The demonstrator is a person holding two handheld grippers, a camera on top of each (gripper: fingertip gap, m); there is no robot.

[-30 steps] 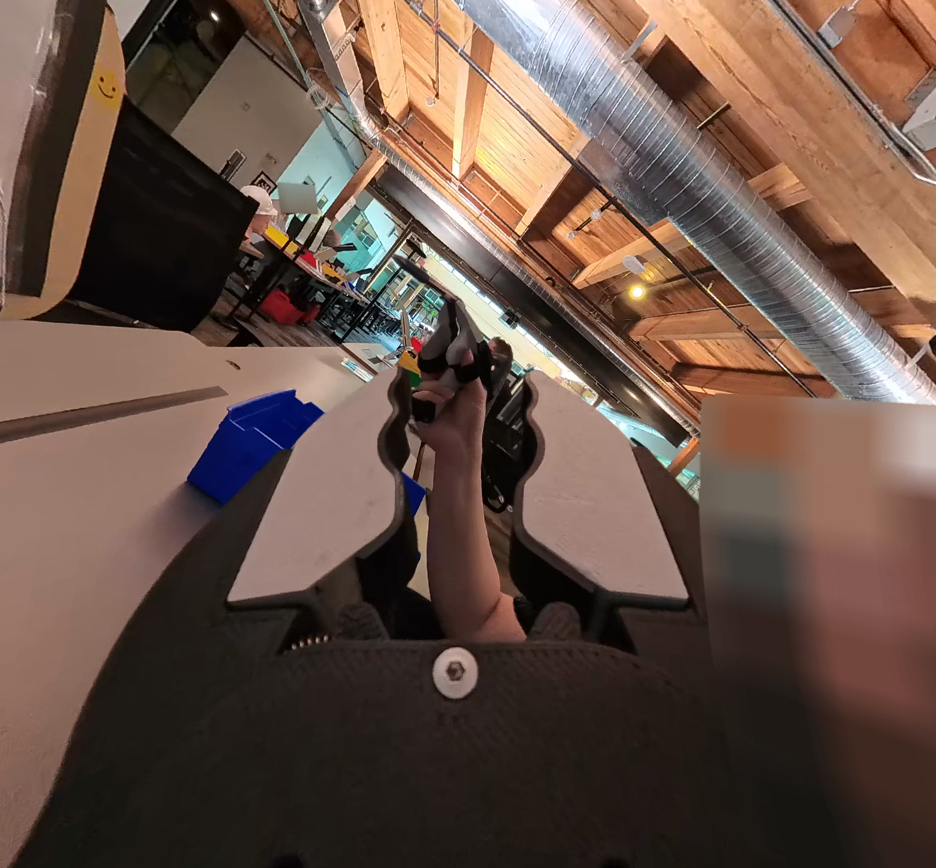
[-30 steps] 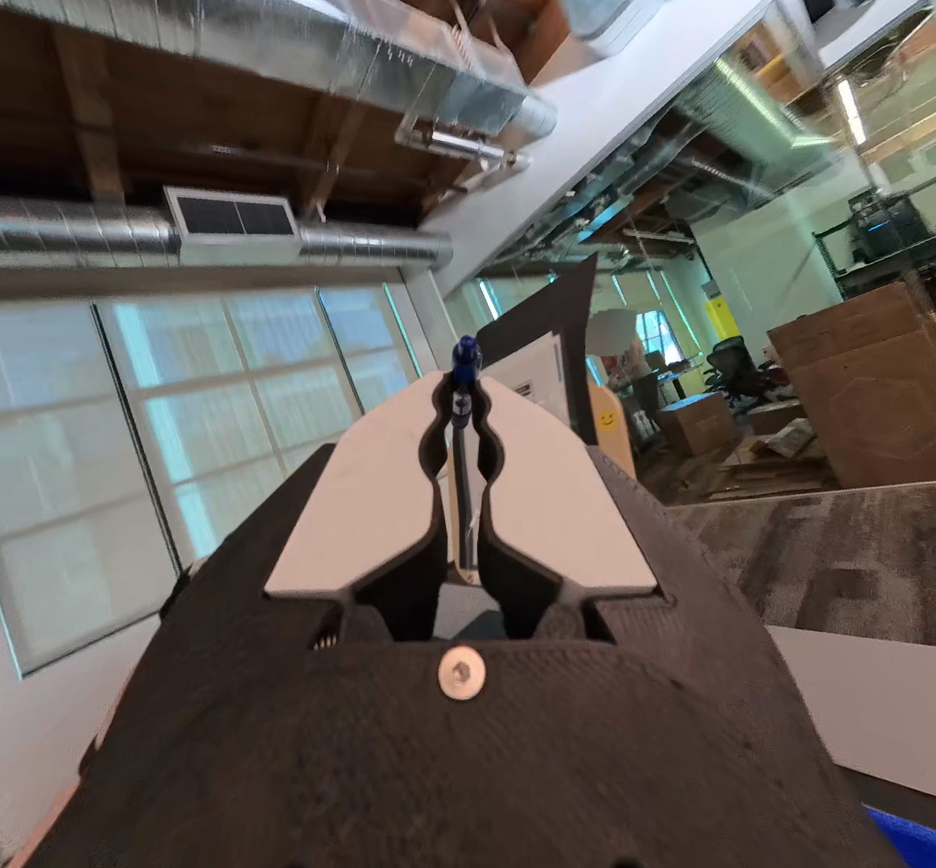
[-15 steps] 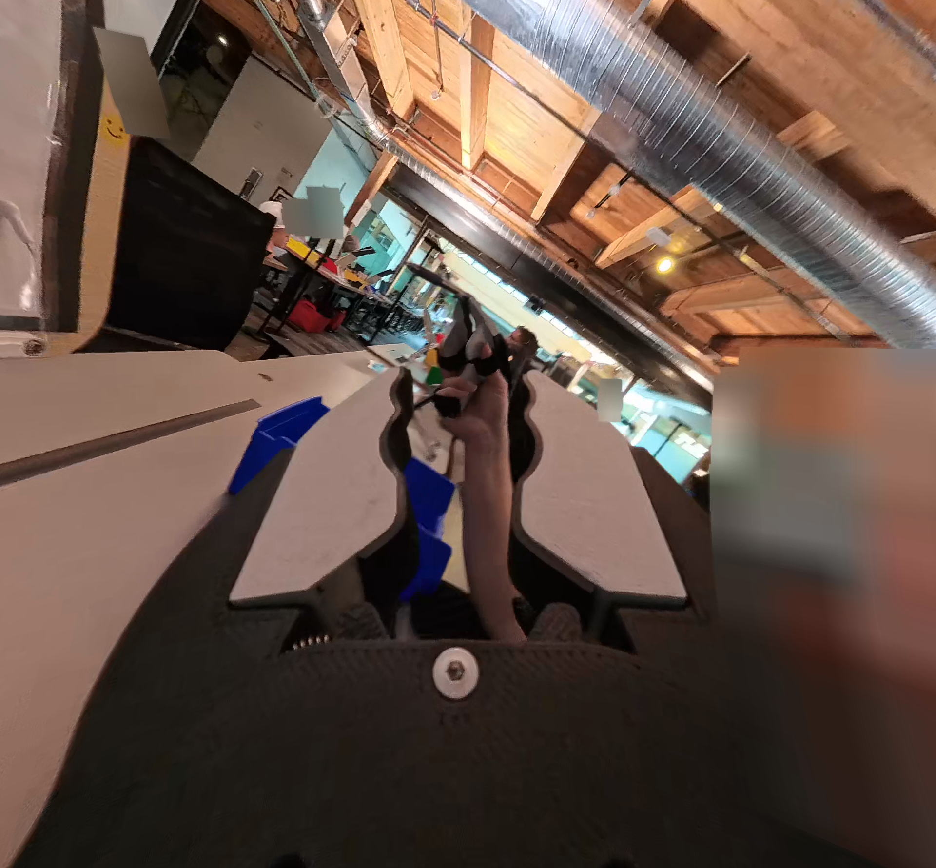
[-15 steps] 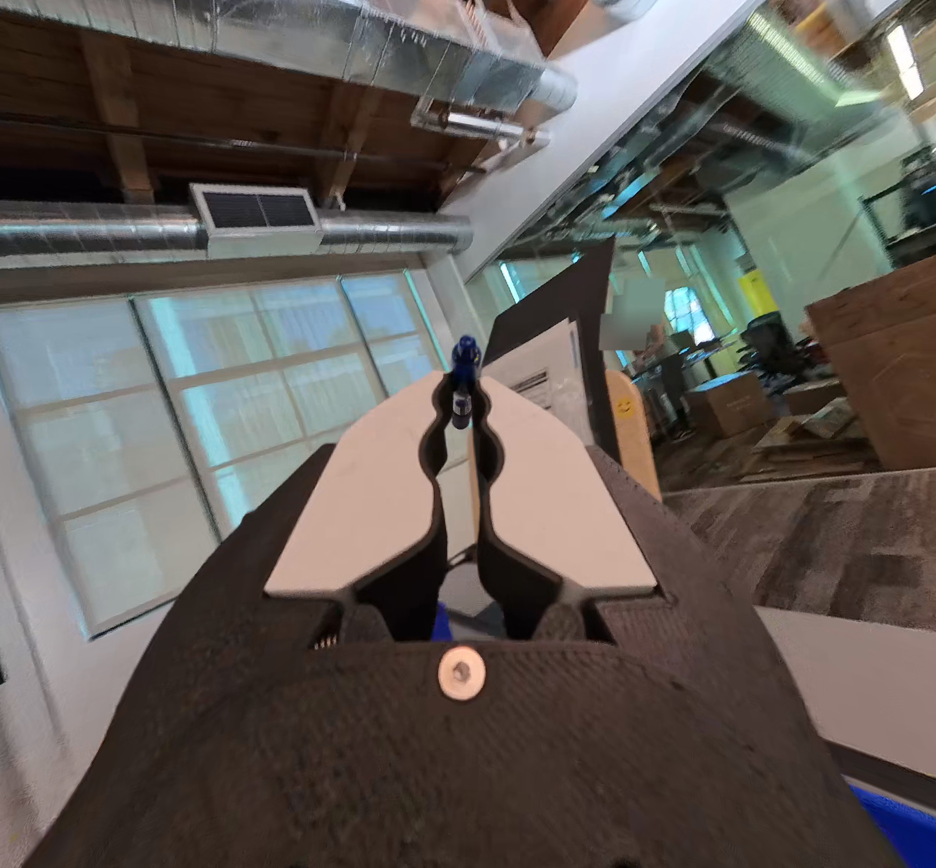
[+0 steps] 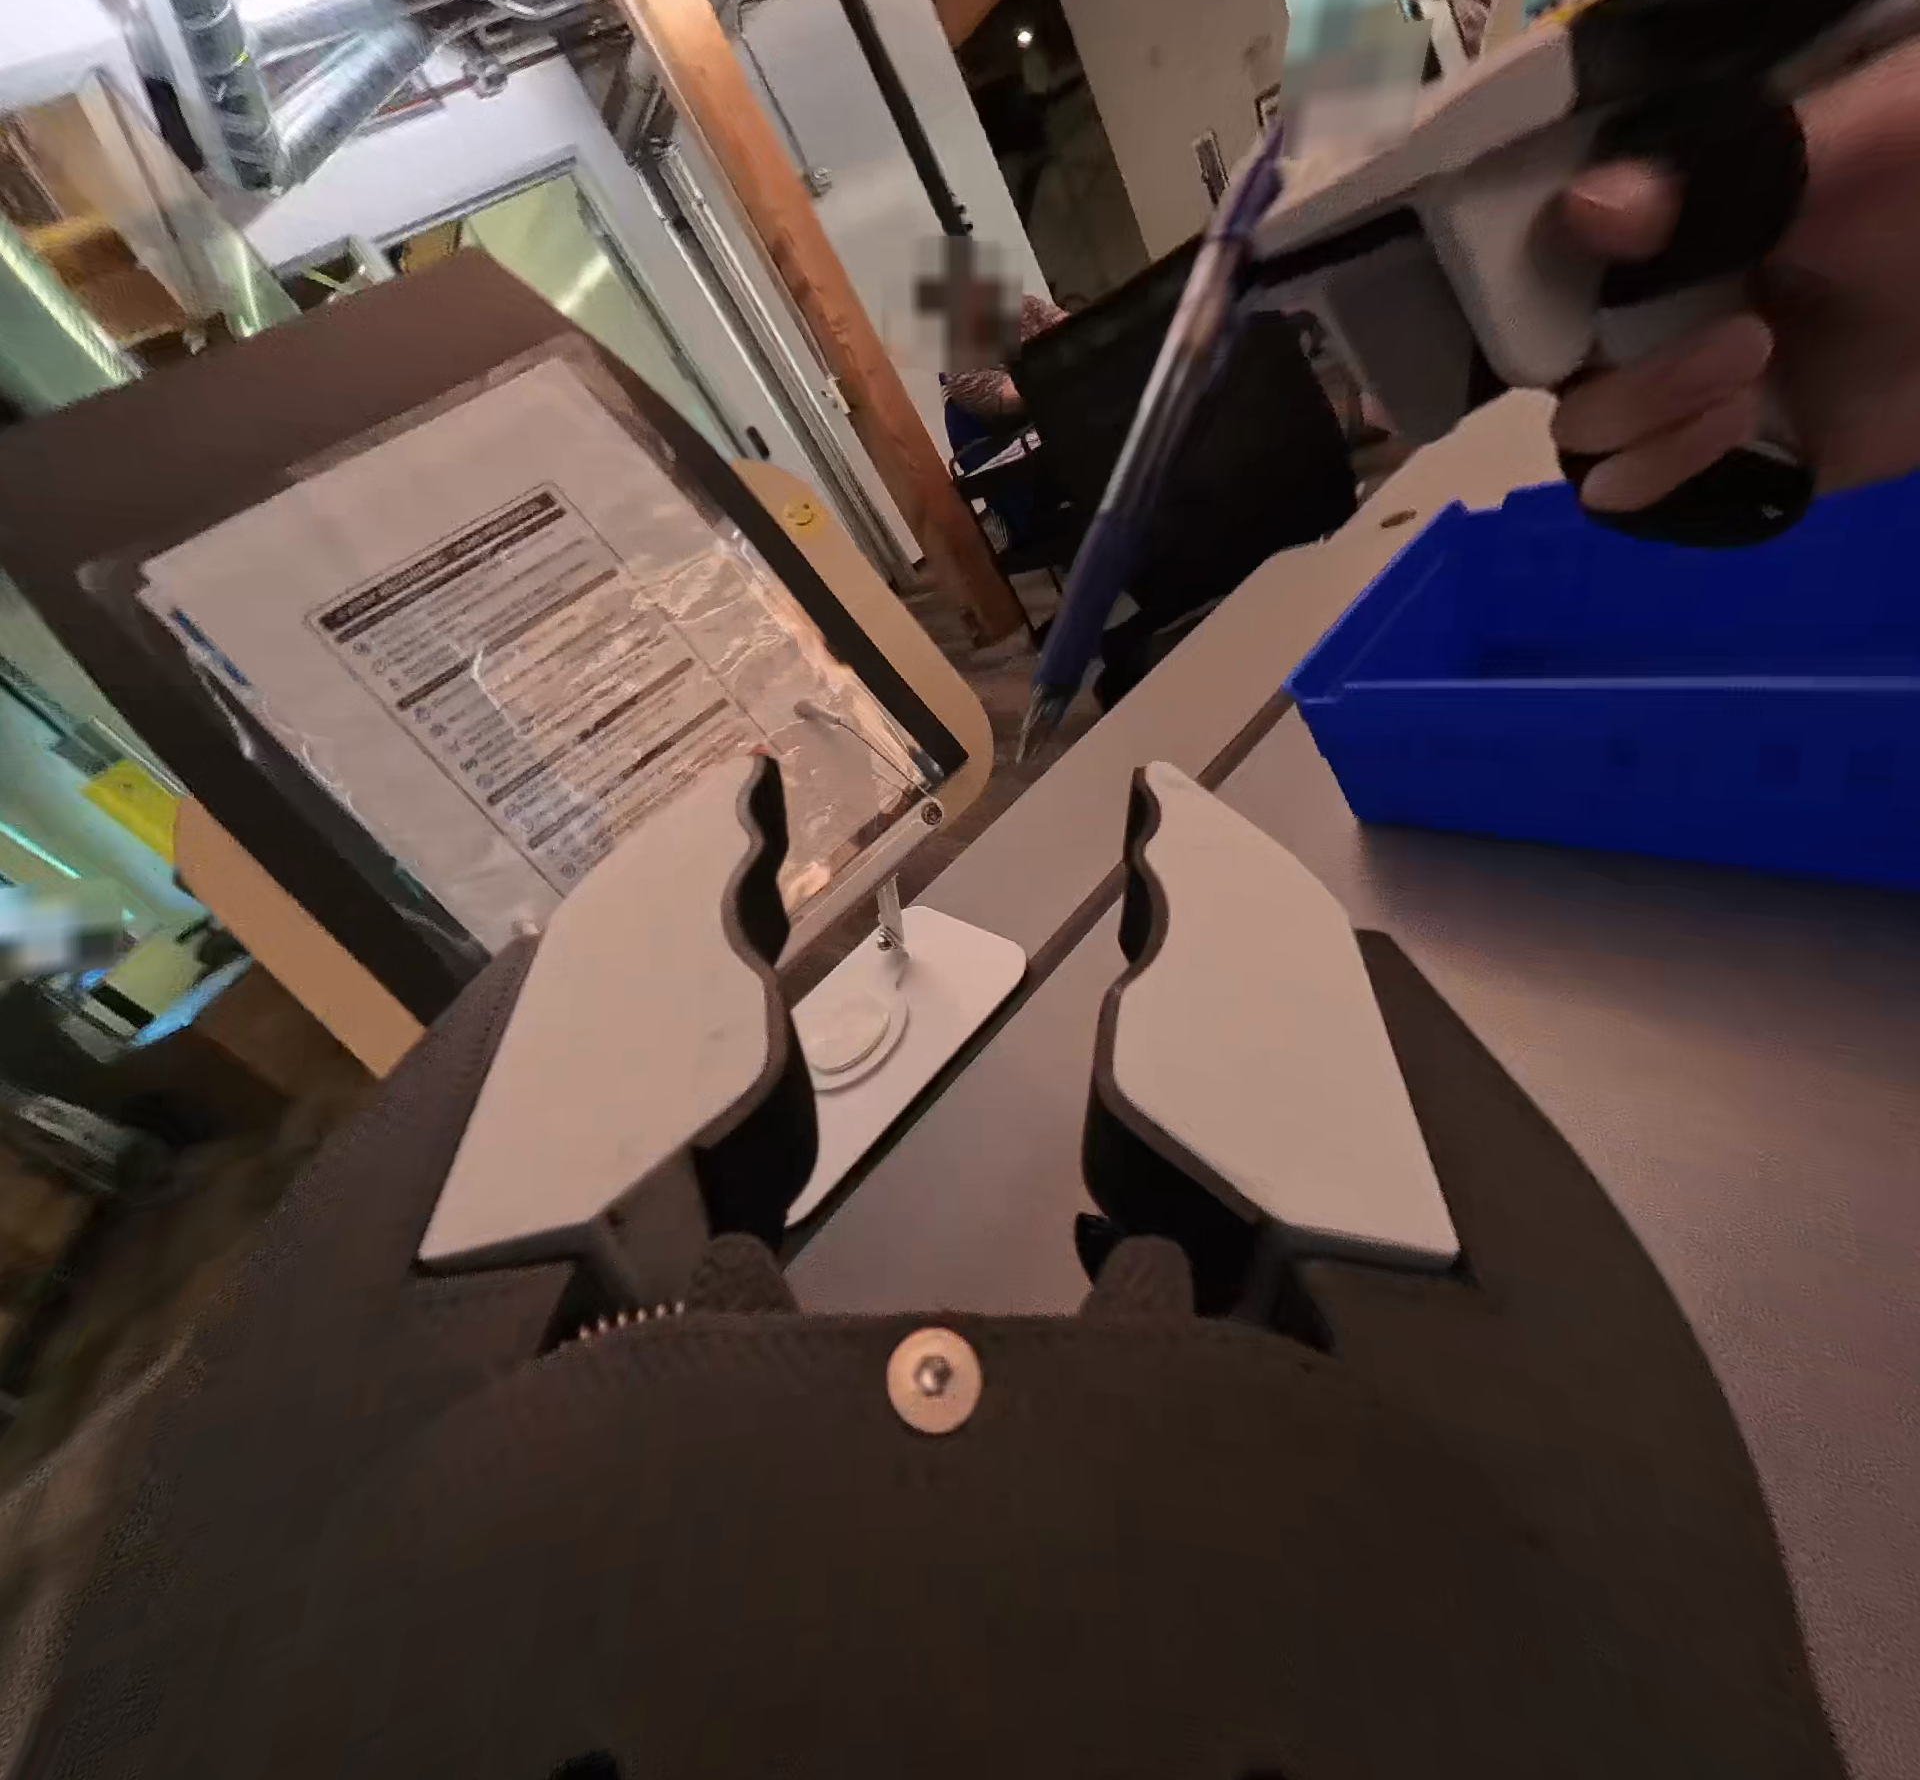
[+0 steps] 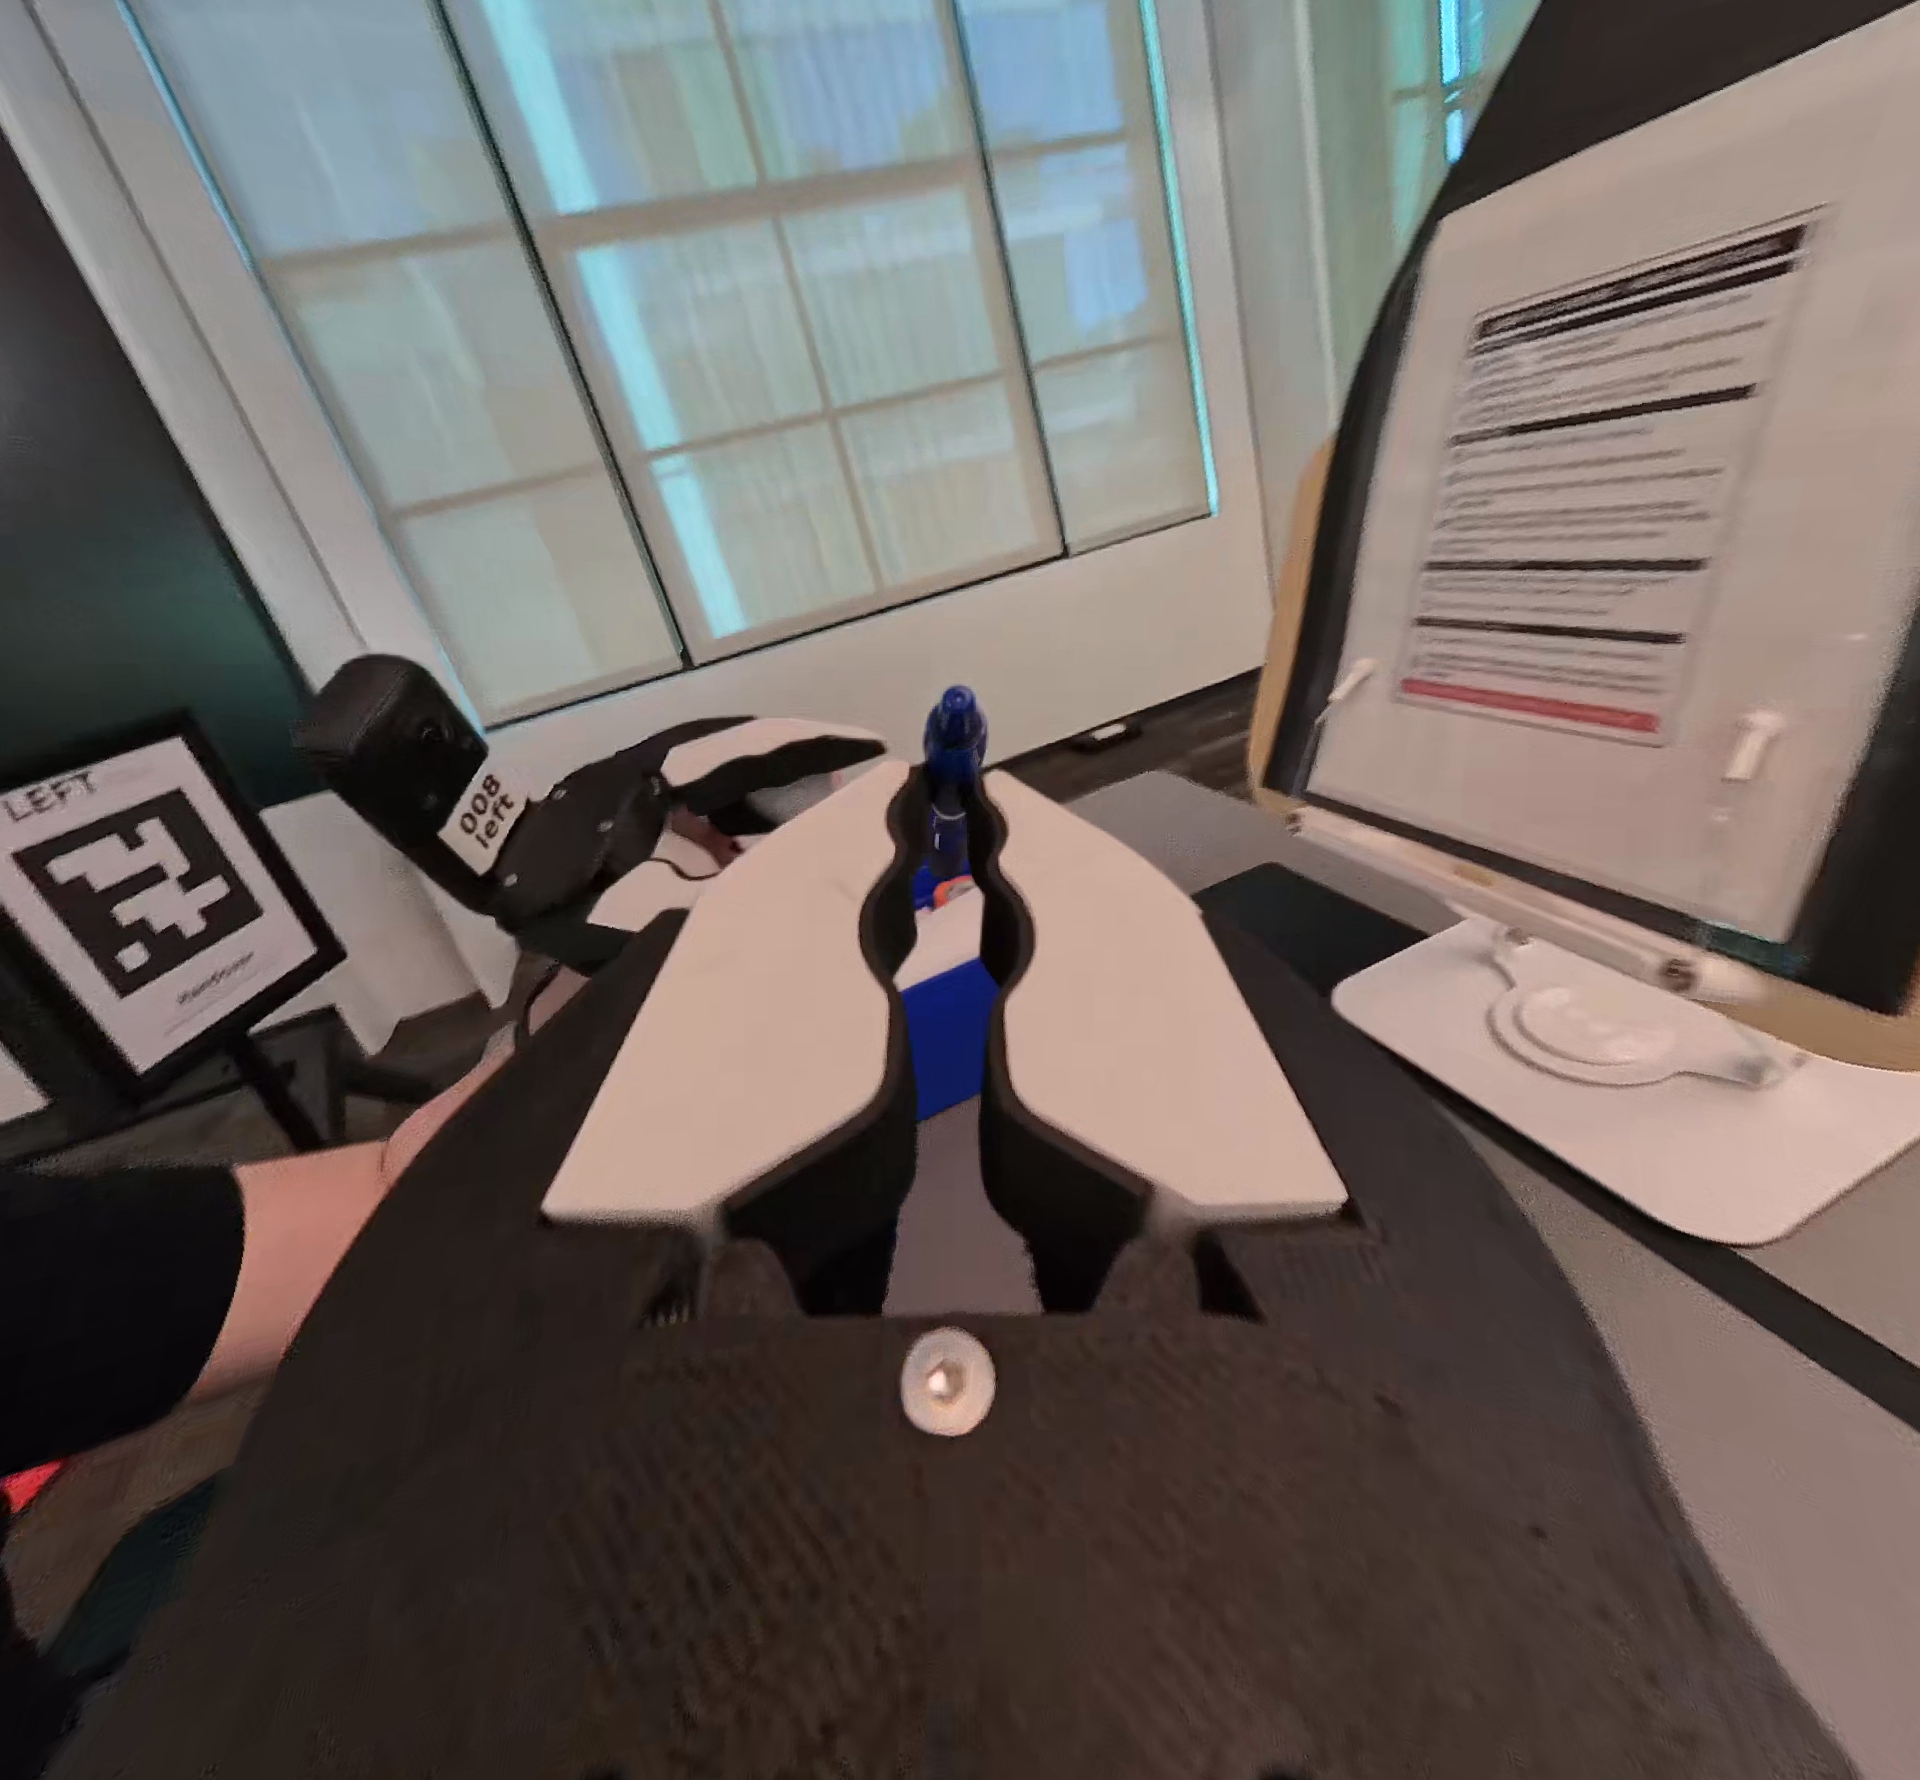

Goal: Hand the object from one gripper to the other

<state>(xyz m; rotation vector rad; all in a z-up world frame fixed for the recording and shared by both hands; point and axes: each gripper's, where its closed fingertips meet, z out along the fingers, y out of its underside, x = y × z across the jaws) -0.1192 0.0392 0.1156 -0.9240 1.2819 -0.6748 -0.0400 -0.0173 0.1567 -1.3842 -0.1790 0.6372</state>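
Observation:
A blue pen (image 6: 954, 774) is pinched between the tips of my right gripper (image 6: 945, 800), which is shut on it; its blue end sticks out past the fingertips. In the left wrist view the pen (image 5: 1153, 421) hangs down, tip lowest, from the right gripper (image 5: 1247, 239) held by a hand at the upper right. My left gripper (image 5: 951, 790) is open and empty, low over the grey table (image 5: 1621, 1055), with the pen's tip just above and beyond its fingertips. The left gripper also shows in the right wrist view (image 6: 831, 751), beyond the pen.
A blue bin (image 5: 1621, 722) stands on the table to the right of my left gripper. A framed sheet on a white stand (image 5: 540, 629) stands ahead of it, also in the right wrist view (image 6: 1590, 525). A marker board (image 6: 135, 889) stands at far left. Spacing between my two grippers at the tips: around 12 centimeters.
Both grippers have swung down from facing the ceiling to facing the table. The right gripper with the pen has come close above the left gripper, whose jaws have opened wider.

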